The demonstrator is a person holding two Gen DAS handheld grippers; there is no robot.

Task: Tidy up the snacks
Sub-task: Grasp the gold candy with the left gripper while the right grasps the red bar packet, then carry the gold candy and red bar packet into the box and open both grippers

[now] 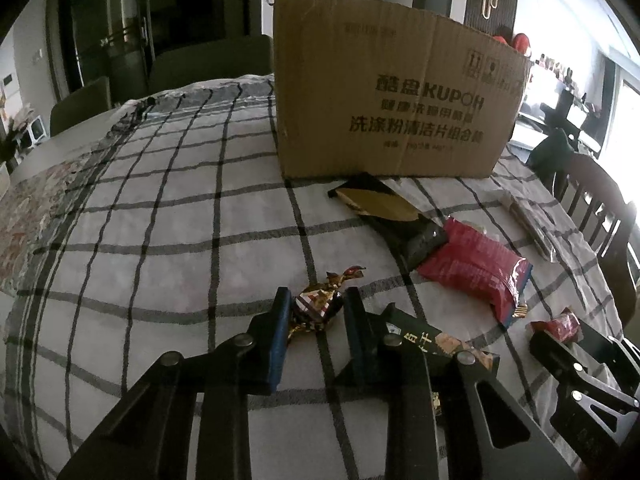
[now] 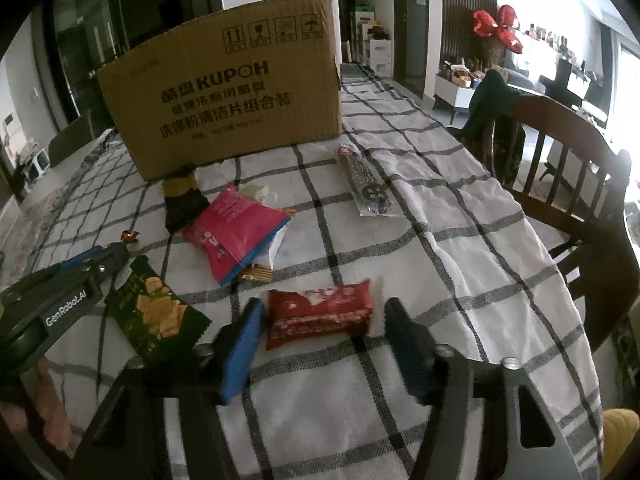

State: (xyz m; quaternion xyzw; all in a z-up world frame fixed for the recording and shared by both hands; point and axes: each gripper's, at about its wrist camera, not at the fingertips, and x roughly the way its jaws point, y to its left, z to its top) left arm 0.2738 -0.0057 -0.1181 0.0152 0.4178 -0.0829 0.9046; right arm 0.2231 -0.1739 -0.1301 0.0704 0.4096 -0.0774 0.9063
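A small candy in a dark and gold twisted wrapper lies on the checked tablecloth. My left gripper is shut on it, a blue pad against each side. In the right wrist view a red snack packet lies flat between the pads of my right gripper, with a thin gap at each end, so that gripper is open. A brown cardboard box stands at the back of the table. The left gripper shows at the left edge there, with the candy's wrapper tip poking out.
Other snacks lie around: a pink packet, a black and gold packet, a green cracker packet, a small biscuit pack and a long dark packet. A wooden chair stands at the table's right side.
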